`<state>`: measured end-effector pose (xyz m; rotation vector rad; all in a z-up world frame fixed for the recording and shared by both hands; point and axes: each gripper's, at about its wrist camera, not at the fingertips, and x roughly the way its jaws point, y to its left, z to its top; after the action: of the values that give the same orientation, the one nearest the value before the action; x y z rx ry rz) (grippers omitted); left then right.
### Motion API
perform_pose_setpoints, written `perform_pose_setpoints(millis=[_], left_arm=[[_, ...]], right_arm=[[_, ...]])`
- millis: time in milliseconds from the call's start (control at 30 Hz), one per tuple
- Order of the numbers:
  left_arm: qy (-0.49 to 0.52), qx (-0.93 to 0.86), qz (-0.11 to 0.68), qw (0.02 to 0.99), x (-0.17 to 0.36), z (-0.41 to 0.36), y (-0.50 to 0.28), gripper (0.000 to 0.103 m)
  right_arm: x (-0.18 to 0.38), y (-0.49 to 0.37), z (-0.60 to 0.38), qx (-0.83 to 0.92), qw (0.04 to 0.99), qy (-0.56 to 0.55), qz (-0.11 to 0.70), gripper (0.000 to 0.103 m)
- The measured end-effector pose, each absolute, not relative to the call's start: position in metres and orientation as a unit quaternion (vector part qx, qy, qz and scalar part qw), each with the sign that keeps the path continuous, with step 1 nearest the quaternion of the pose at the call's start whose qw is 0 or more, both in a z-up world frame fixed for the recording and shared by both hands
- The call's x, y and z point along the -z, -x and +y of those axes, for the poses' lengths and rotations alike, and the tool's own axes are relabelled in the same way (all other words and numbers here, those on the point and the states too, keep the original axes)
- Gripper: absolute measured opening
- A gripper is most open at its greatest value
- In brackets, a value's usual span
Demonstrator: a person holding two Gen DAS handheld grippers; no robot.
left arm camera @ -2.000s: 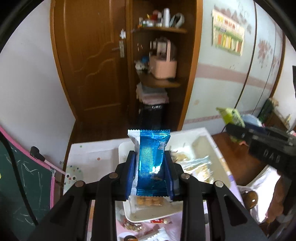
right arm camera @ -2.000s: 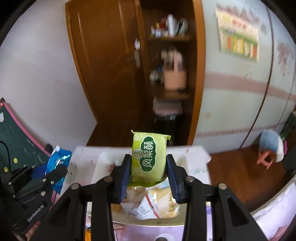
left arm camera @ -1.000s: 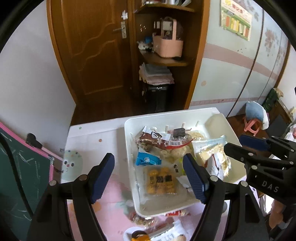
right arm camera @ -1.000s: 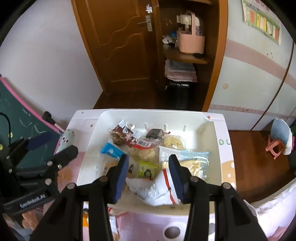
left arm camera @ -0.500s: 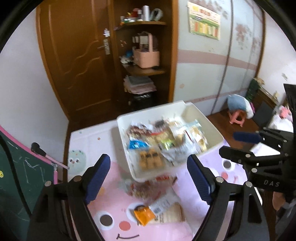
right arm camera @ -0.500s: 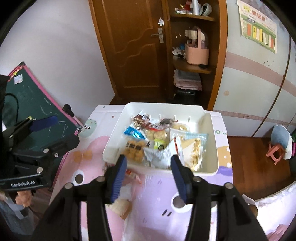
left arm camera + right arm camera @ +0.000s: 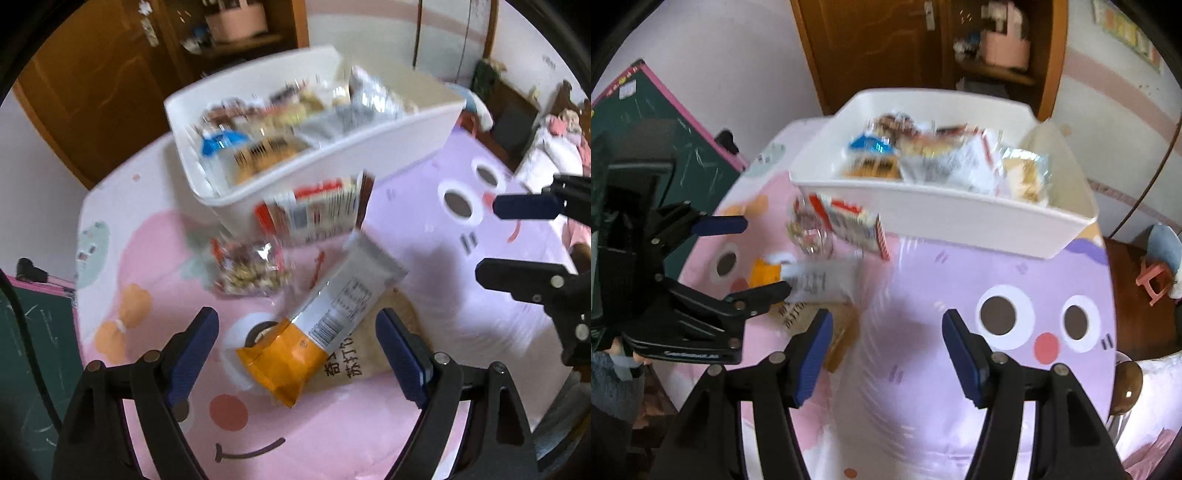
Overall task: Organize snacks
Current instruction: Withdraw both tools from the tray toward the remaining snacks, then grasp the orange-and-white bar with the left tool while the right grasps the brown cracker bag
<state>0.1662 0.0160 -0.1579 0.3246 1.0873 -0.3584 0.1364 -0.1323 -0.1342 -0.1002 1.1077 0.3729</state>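
A white bin (image 7: 332,162) holding several snack packs stands at the far side of the table, and shows too as the bin (image 7: 945,210) in the right wrist view. In front of it lie a red-and-white pack (image 7: 314,214), a clear bag of nuts (image 7: 247,273), an orange-and-silver packet (image 7: 321,325) and a tan cracker pack (image 7: 369,358) under it. My left gripper (image 7: 295,350) hangs open just above the orange-and-silver packet, a finger on each side and no contact. My right gripper (image 7: 886,347) hovers over the purple mat, its jaws opening with nothing between them.
A green chalkboard (image 7: 646,122) with a pink frame leans at the table's left side. Behind the bin are a brown door (image 7: 871,44) and a shelf. A small pink stool (image 7: 1152,280) stands on the floor to the right. The table's right edge is close to my right gripper.
Both grippers have dropped and drawn back from above the bin to the loose packets on the mat. Both pairs of jaws stand wider than a second ago.
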Motion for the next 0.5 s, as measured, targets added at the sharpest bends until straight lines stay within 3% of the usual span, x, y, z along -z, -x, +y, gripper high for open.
perform_pose_setpoints(millis=[233,400,500], left_arm=[[-0.166,0.191,0.543,0.801,0.195,0.007,-0.183,0.081],[-0.142,0.225,0.541,0.798,0.193,0.004,-0.183,0.047],[-0.140,0.217,0.538,0.803,0.190,0.006,-0.177,0.038]], right_arm=[[0.162,-0.148,-0.131,-0.195,0.813,0.041,0.547,0.062],[0.179,-0.154,-0.129,-0.211,0.798,0.029,0.564,0.062],[0.183,-0.155,-0.123,-0.225,0.794,0.040,0.563,0.063]])
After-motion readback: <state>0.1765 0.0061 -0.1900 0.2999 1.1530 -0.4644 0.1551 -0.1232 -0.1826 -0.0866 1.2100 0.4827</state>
